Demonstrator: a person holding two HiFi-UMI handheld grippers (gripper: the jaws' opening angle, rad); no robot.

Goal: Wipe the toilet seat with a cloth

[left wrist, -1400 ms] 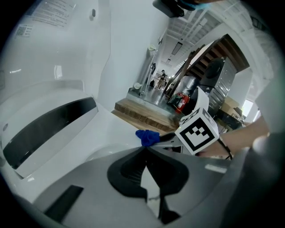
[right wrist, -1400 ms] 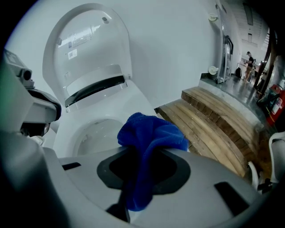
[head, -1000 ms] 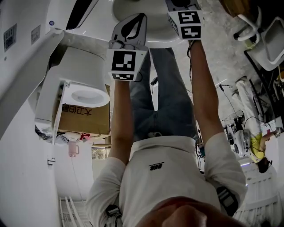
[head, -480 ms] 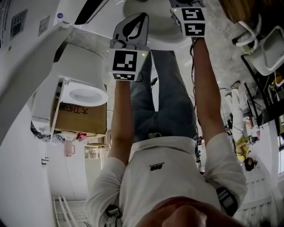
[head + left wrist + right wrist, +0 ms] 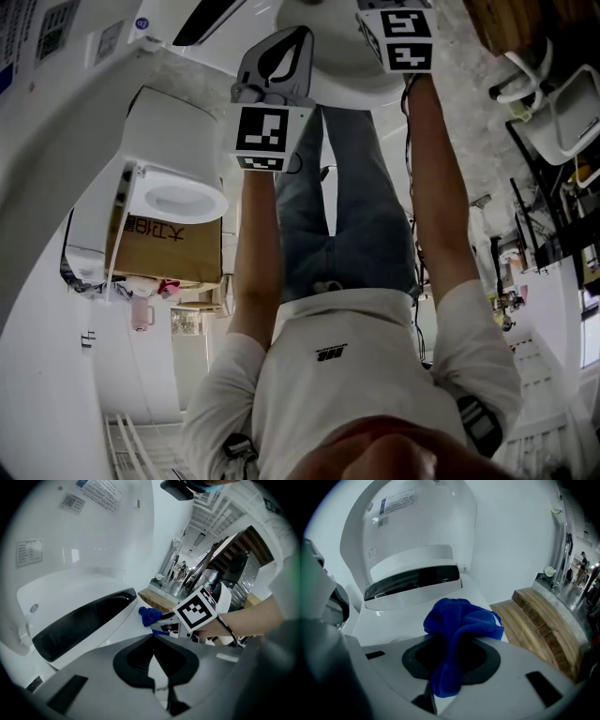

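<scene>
One cloth [image 5: 461, 620], pinched lengthwise in right tongs [image 5: 452, 644], points toward toilet lid [image 5: 412, 531].

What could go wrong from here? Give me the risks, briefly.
The blue cloth is pinched in the right tongs as a loose wad with a tail hanging down; dragging may pull it out or wipe only a narrow strip. The left tongs, shut and empty, sit close to the right ones, so a wide sweep might knock them together.
</scene>
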